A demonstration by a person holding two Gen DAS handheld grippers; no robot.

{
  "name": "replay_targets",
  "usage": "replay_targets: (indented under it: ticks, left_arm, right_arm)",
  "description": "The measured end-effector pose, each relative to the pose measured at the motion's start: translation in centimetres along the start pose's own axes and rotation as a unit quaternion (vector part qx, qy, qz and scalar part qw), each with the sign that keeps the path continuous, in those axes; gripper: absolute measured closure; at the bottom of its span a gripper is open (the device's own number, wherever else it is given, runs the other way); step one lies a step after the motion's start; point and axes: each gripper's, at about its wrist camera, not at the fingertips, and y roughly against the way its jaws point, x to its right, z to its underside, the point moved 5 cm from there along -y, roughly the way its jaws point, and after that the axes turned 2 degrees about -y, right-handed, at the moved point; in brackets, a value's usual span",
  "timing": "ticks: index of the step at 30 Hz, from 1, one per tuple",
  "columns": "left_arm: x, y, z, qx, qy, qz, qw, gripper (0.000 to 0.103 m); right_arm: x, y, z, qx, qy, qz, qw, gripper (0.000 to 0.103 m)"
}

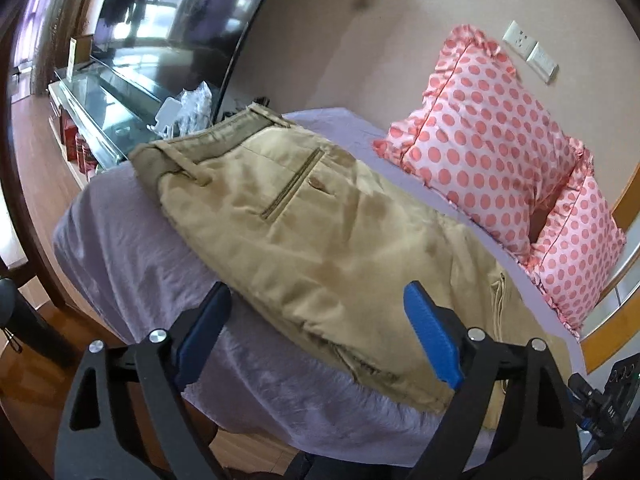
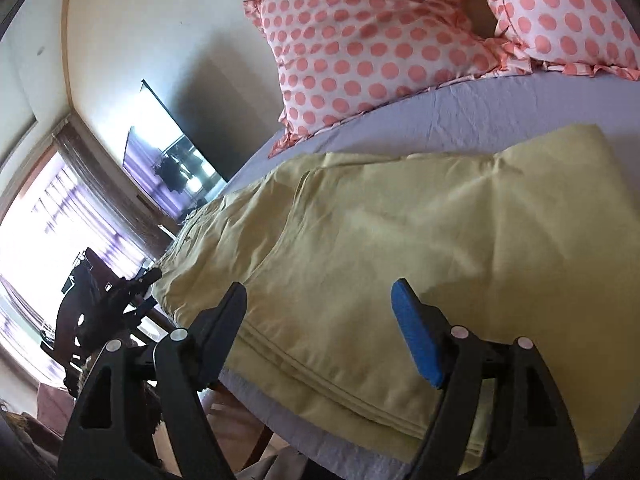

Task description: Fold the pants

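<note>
We are working over a bed (image 1: 120,240) with a lilac sheet, set against a beige wall (image 1: 340,40). Two polka-dot pillows (image 1: 488,140) are leaning at the wall side. A TV (image 1: 172,20) is standing on a glass stand (image 1: 92,108) beyond the bed. The pants (image 1: 304,232) are lying flat across the sheet, waistband toward the TV, legs doubled over. Our left gripper (image 1: 316,340) and right gripper (image 2: 320,332) are hovering at the near edge, jaws apart, gripping nothing.

Left claw (image 1: 320,332) spread wide, empty, above near edge of pants (image 1: 304,216) on sheet (image 1: 132,240); pillows (image 1: 492,152) beyond, right.
</note>
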Motion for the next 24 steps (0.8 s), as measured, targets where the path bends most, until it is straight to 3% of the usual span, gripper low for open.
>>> replay_targets:
  ticks: [2, 5, 9, 10, 12, 16, 17, 18, 19, 20, 22, 24]
  left_arm:
    - [-0.1, -0.3, -0.4, -0.01, 0.01, 0.004, 0.9999, 0.014]
    - [-0.7, -0.4, -0.8, -0.026, 0.067, 0.054, 0.996, 0.014]
    - [-1.3, -0.5, -0.7, -0.062, 0.156, 0.146, 0.975, 0.015]
    - [-1.4, -0.6, -0.8, -0.066, 0.165, 0.153, 0.9721, 0.016]
    - [-2.0, -0.9, -1.3, -0.067, 0.175, 0.145, 0.9715, 0.027]
    - [-4.0, -1.7, -3.4, -0.037, 0.175, 0.091, 0.9797, 0.037]
    - [-4.5, -2.0, -3.9, -0.03, 0.174, 0.078, 0.9812, 0.044]
    - [-5.1, -2.4, -4.4, -0.027, 0.18, 0.066, 0.9811, 0.06]
    - [-5.5, -2.7, -4.8, -0.022, 0.186, 0.059, 0.9806, 0.069]
    - [-5.7, -3.0, -5.2, -0.016, 0.181, 0.048, 0.9822, 0.087]
    - [-5.3, -3.3, -6.0, -0.009, 0.151, 0.023, 0.9882, 0.093]
    - [-3.1, -2.4, -7.1, 0.012, 0.089, -0.002, 0.996, 0.095]
  right_arm:
    - [-0.3, -0.3, 0.1, -0.002, 0.002, -0.003, 1.0, 0.025]
    - [-0.5, -0.3, 0.2, 0.001, 0.003, -0.009, 1.0, 0.023]
    - [-0.4, -0.8, 0.2, 0.003, -0.002, -0.013, 1.0, 0.023]
    - [-0.4, -0.9, 0.2, 0.003, -0.002, -0.013, 1.0, 0.023]
    - [-0.5, -1.0, 0.3, 0.003, -0.001, -0.016, 1.0, 0.023]
    - [-0.6, -0.9, 0.4, 0.005, 0.002, -0.022, 1.0, 0.023]
    - [-0.6, -0.7, 0.4, 0.007, 0.002, -0.024, 1.0, 0.023]
    - [-0.5, -0.6, 0.4, 0.008, 0.001, -0.024, 1.0, 0.023]
    - [-0.5, -0.5, 0.3, 0.009, 0.0, -0.024, 1.0, 0.023]
    - [-0.4, -0.3, 0.3, 0.012, 0.0, -0.025, 1.0, 0.022]
    - [-0.1, 0.0, 0.2, 0.018, -0.003, -0.025, 1.0, 0.022]
    - [0.3, 0.6, 0.0, 0.027, -0.006, -0.025, 0.999, 0.022]
